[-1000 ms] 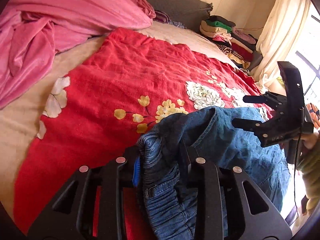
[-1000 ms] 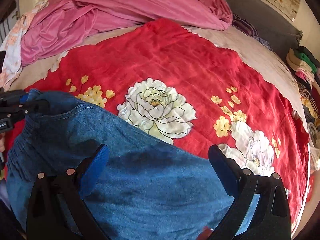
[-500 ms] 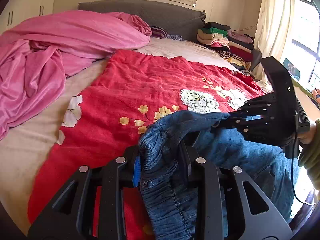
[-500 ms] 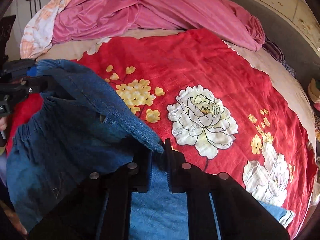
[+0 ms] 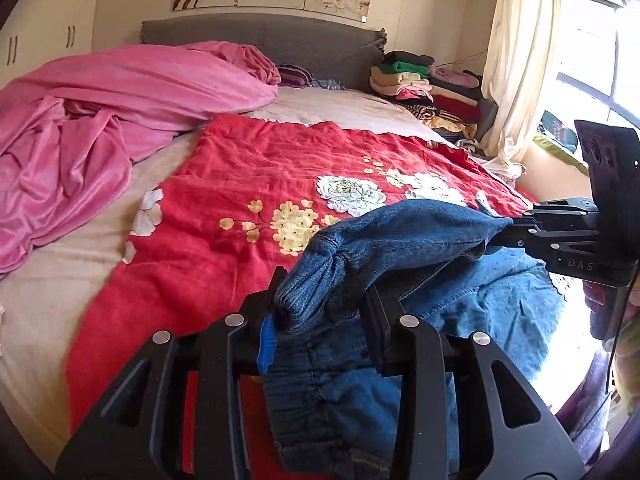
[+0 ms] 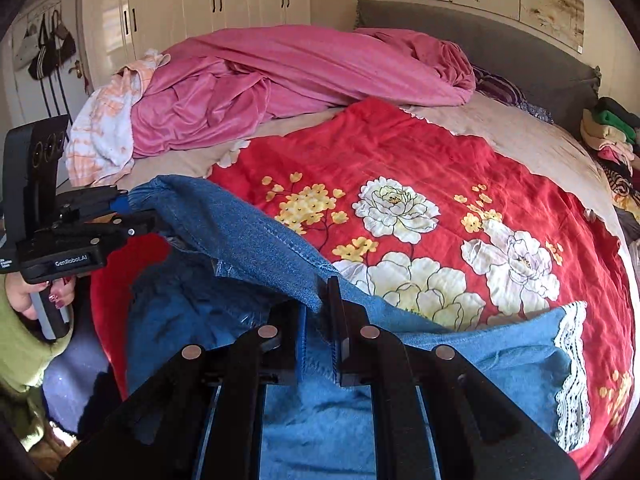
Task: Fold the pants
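denim pants [image 5: 404,236] hiding both fingertip pairs, left gripper [image 5: 320,320] loosening round waistband, right gripper [image 6: 320,320] clenched on fabric edge

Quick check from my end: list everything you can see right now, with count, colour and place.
pants: one, blue denim, lifted over the near bed edge, held at two points
red quilt: one, red with white and yellow flowers, spread on the bed
pink blanket: one, pink, bunched near the headboard
headboard: one, grey, far end
clothes stack: one pile, mixed colours, by the curtain
curtain: one, cream, at the window
wardrobe: one, cream, far wall
left gripper: black, fingers opening, bunched waistband between them
right gripper: black, shut on a denim edge
hand: one, green sleeve, on the left gripper's handle
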